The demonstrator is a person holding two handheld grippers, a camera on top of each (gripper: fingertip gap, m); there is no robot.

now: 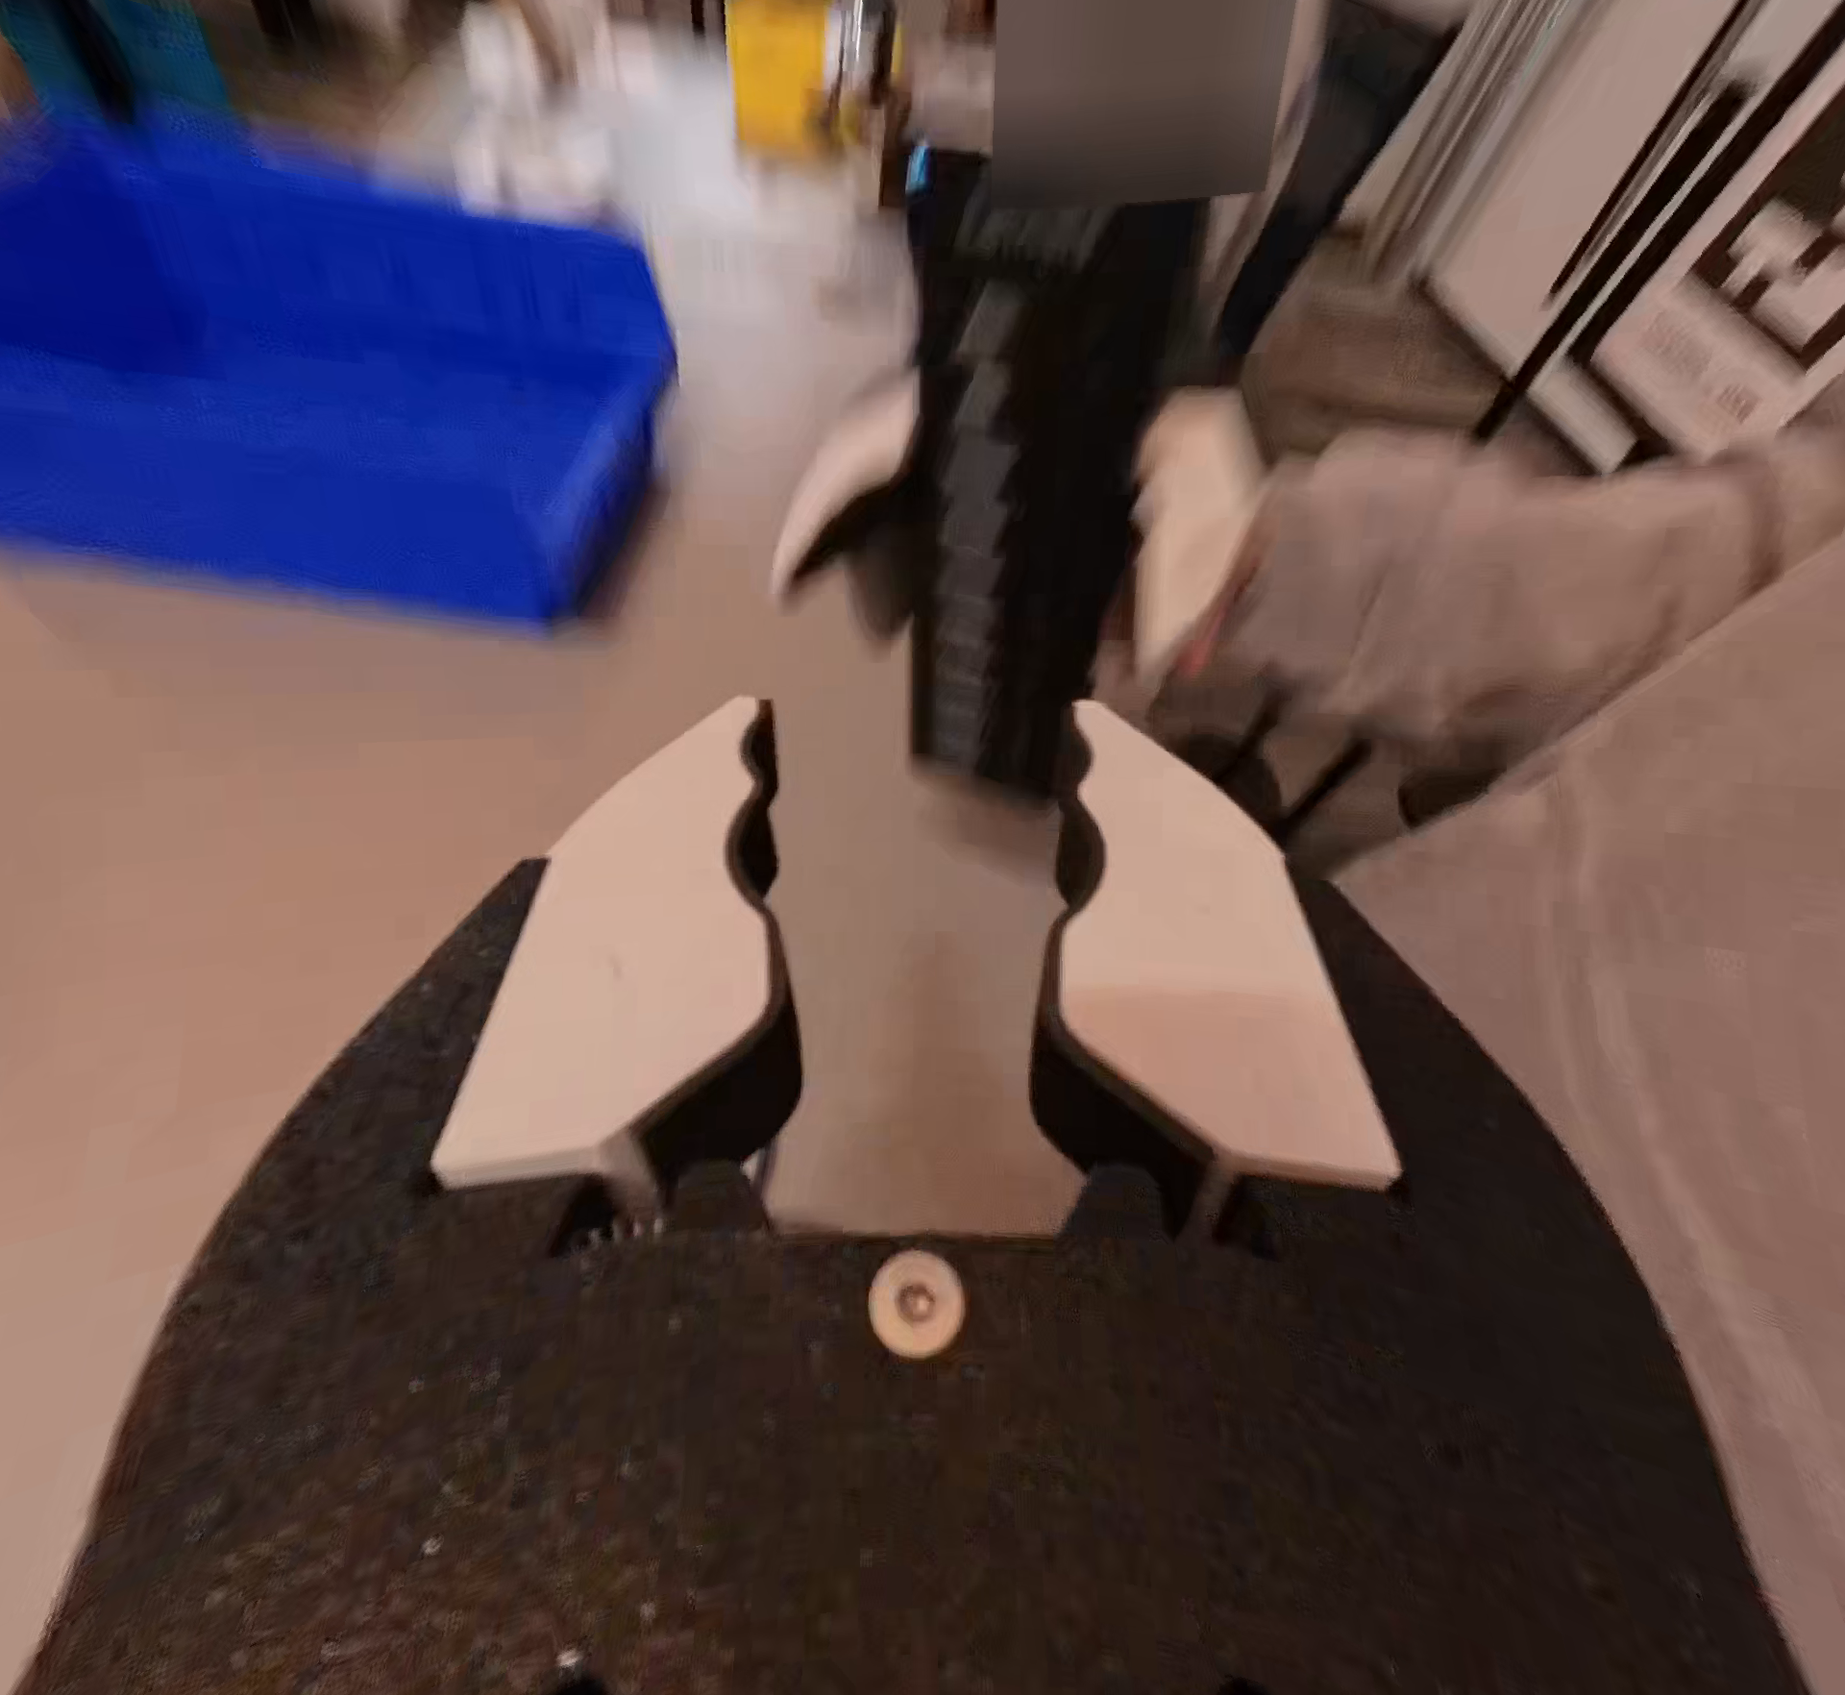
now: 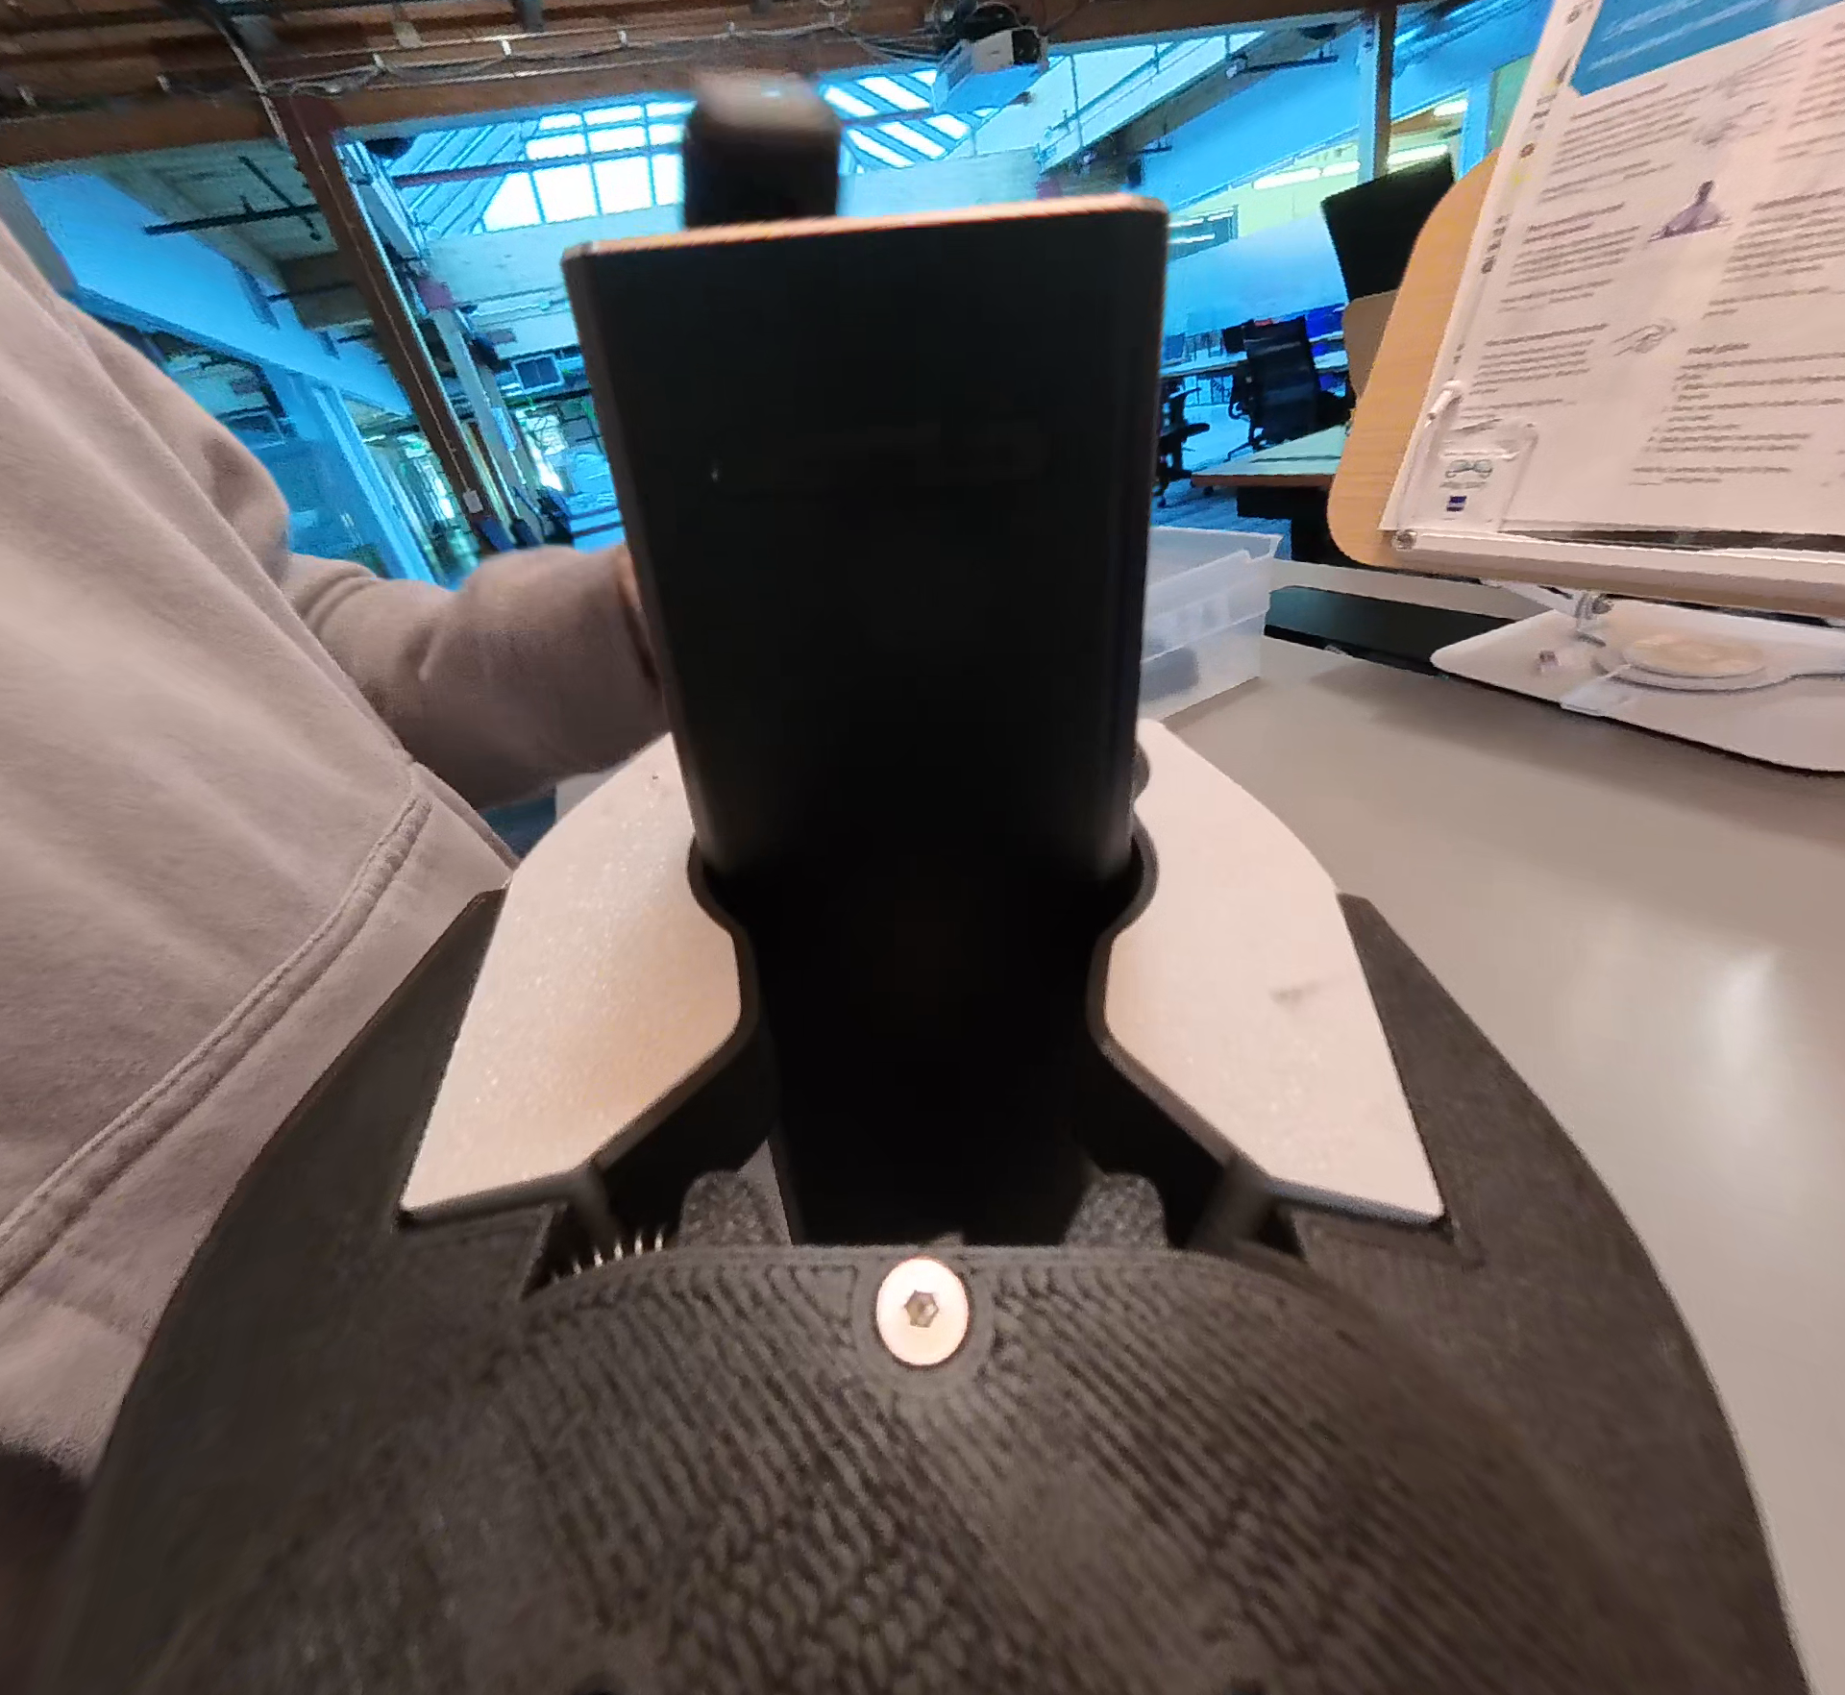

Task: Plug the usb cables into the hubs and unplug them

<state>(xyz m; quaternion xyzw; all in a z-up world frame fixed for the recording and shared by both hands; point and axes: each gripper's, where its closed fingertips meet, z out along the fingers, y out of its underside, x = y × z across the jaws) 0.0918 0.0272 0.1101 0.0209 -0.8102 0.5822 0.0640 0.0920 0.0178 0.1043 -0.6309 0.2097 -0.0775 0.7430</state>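
Observation:
A long black USB hub (image 2: 879,549) stands upright in my right gripper (image 2: 914,789), whose white fingers (image 2: 599,998) are shut on its lower part. A dark rounded plug (image 2: 761,150) sticks out behind the hub's top end. In the blurred left wrist view the same hub (image 1: 1008,469) shows its row of ports, held between the right gripper's white fingers (image 1: 849,479). My left gripper (image 1: 919,729) is open and empty, its tips just short of the hub's near end. No cable run is visible.
A blue bin (image 1: 300,389) sits at the left and a yellow object (image 1: 779,70) farther back. A person's grey sleeve (image 1: 1498,589) reaches in from the right. A paper stand (image 2: 1697,249), a clear box (image 2: 1198,609) and the white table (image 2: 1498,948) are at the right.

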